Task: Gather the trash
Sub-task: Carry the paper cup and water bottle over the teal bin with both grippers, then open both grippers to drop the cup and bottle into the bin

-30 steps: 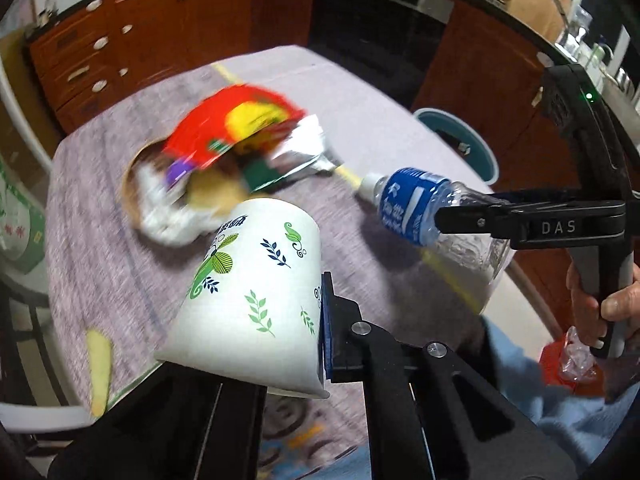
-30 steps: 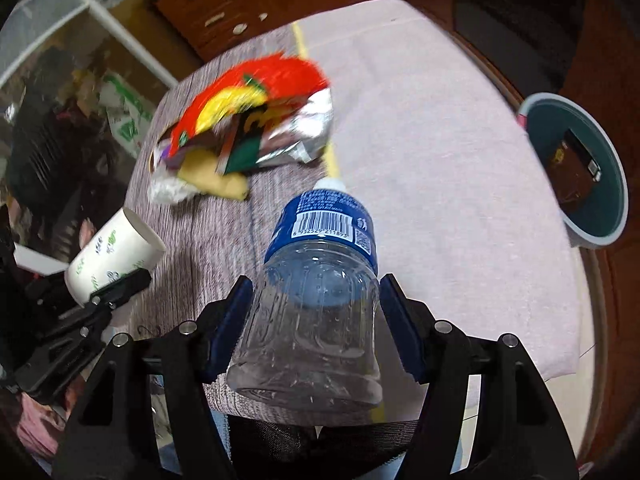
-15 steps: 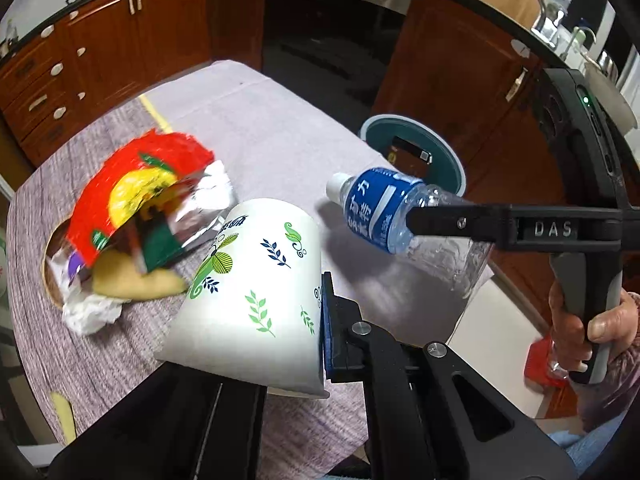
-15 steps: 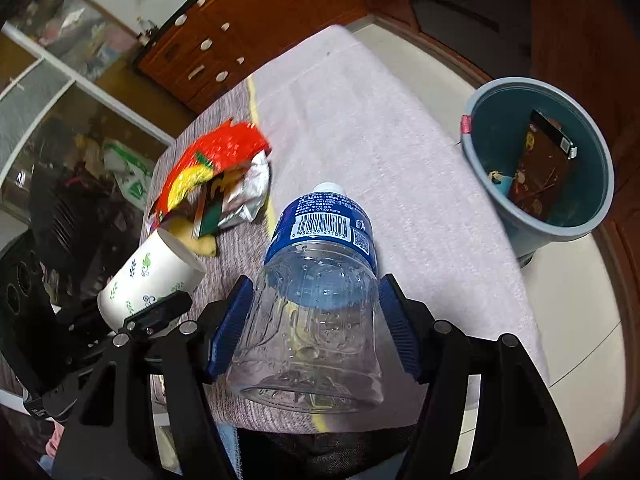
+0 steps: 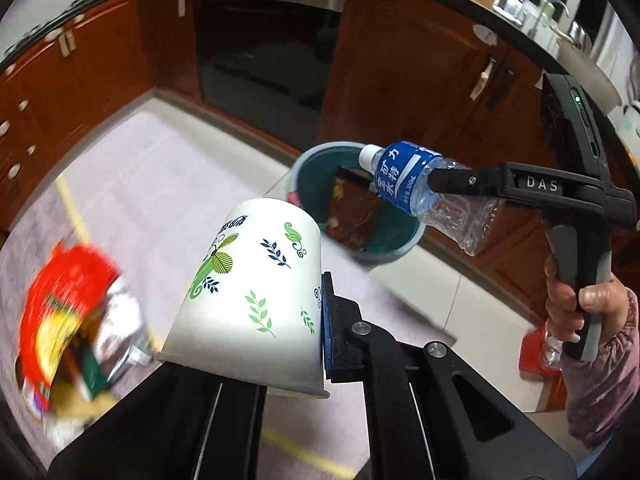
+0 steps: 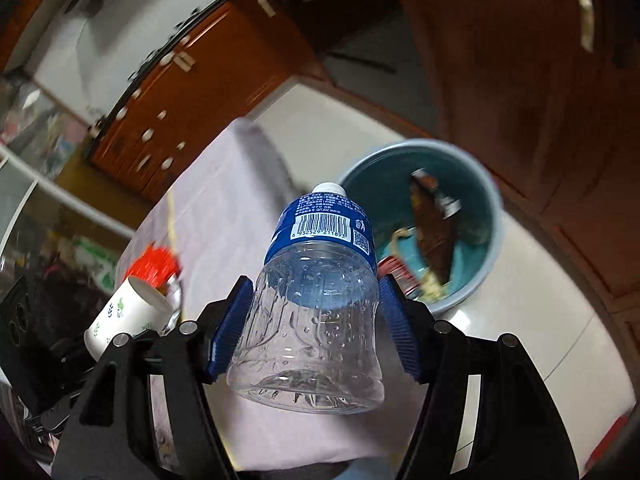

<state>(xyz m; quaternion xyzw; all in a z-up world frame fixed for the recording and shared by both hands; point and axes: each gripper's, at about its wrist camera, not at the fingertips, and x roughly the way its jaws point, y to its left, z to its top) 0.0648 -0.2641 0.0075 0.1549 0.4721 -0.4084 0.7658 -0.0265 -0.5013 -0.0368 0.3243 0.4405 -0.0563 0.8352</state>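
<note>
The left gripper (image 5: 320,344) is clamped on the wall of a white paper cup (image 5: 256,300) printed with green and blue leaves; its blue pad presses the cup's side near the rim, and the cup tilts with its closed base up toward twelve o'clock and its rim toward six. The second finger cannot be made out behind the cup.

The right gripper (image 6: 316,332) holds a clear plastic bottle (image 6: 316,300) with a blue label and white cap, its ribbed blue pads (image 6: 230,328) pressing the bottle's lower body on both sides. From the left wrist view the same bottle (image 5: 420,196) sits at about two o'clock, cap pointing toward ten o'clock, hanging above the far rim of the bin. A hand (image 5: 580,304) in a mauve sleeve (image 5: 600,376) grips the handle at four o'clock.

The round blue-green bin (image 6: 480,264) stands on the pale floor beside the table, at about two o'clock from the bottle in the right wrist view; brown scraps and wrappers lie inside it. In the left view the bin (image 5: 308,176) is just beyond the cup at one o'clock.

A red and silver snack bag (image 5: 68,308), blurred, lies on the cloth-covered table (image 5: 168,184) at eight o'clock of the cup. Brown cabinets (image 5: 400,80) line the background.
</note>
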